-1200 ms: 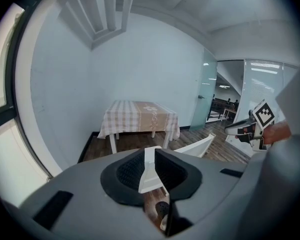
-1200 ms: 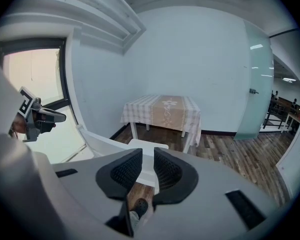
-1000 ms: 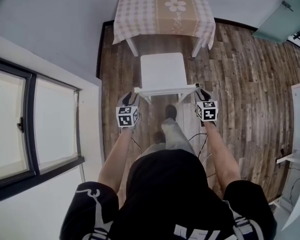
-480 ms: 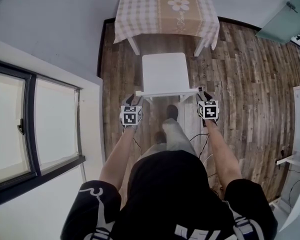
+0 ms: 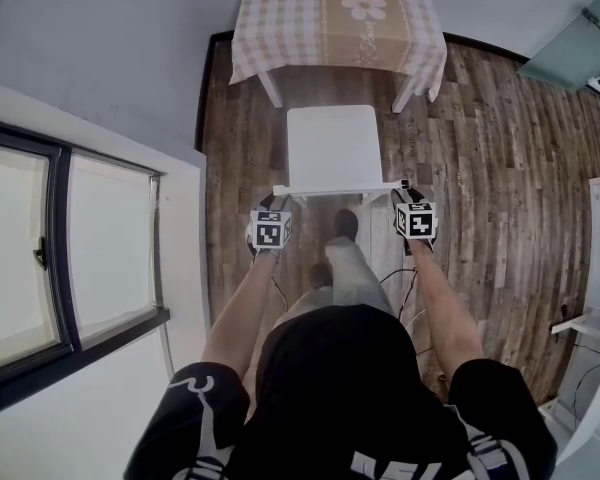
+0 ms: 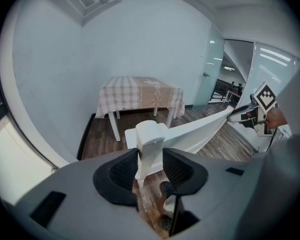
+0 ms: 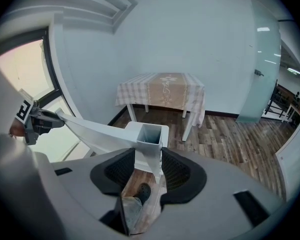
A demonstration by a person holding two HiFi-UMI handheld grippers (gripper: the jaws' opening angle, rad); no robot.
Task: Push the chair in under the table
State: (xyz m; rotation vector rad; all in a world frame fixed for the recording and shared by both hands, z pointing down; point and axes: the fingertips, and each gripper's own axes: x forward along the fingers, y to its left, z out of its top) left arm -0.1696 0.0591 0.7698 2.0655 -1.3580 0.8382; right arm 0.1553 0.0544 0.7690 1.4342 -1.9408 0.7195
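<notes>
Once empty, just-opened grippers (image 5: 271, 203) (image 5: 403, 188) astride chair (image 5: 330, 148)

Bare office-building side room: cloth-covered table (image 5: 335, 18), plank floor (image 5: 480, 168), frosted glass door (image 7: 262, 69).

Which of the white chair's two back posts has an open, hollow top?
The white chair's right-hand post, seen from behind: its top is an open square tube. The left-hand post is capped and rounded.

one white chair (image 5: 332, 148), one table (image 5: 270, 90) with one checked cloth (image 5: 335, 13), two grippers, the left gripper (image 5: 272, 200) and the right gripper (image 5: 404, 186), two marker cubes (image 5: 270, 231) (image 5: 415, 220), one person (image 5: 340, 388), two dark shoes (image 5: 344, 224) (image 5: 321, 273), one window (image 5: 20, 248) of two panes, one glass door (image 5: 580, 43).
</notes>
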